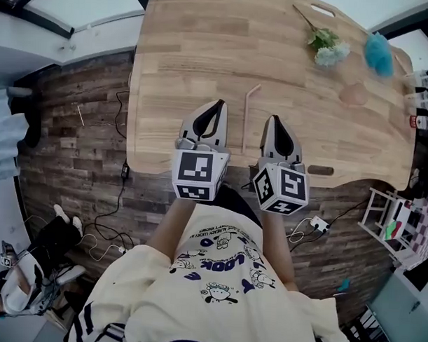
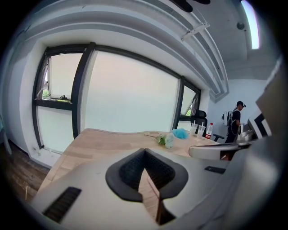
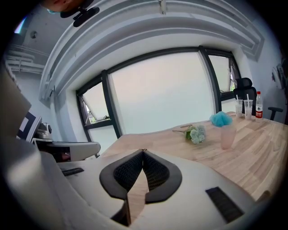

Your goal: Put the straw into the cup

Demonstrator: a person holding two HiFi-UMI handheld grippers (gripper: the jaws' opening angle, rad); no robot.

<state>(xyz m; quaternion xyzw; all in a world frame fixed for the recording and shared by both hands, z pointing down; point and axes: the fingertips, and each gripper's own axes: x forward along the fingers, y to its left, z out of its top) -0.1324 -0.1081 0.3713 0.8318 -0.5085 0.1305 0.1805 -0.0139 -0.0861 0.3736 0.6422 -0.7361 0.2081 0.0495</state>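
A thin pale straw (image 1: 250, 113) lies flat on the wooden table (image 1: 190, 54), between and just beyond my two grippers. The translucent pink cup (image 1: 353, 93) stands upright to the far right; it also shows in the right gripper view as the cup (image 3: 227, 136). My left gripper (image 1: 220, 104) hovers left of the straw, its jaws shut with nothing between them (image 2: 144, 150). My right gripper (image 1: 273, 120) sits right of the straw's near end, also shut and empty (image 3: 143, 150). Neither gripper view shows the straw.
A flower sprig (image 1: 327, 48) and a blue puff (image 1: 378, 53) lie at the table's far right, beyond the cup. Two clear cups with straws (image 3: 243, 108) and a bottle (image 3: 258, 105) stand at the right edge. A person (image 2: 236, 121) stands beyond the table.
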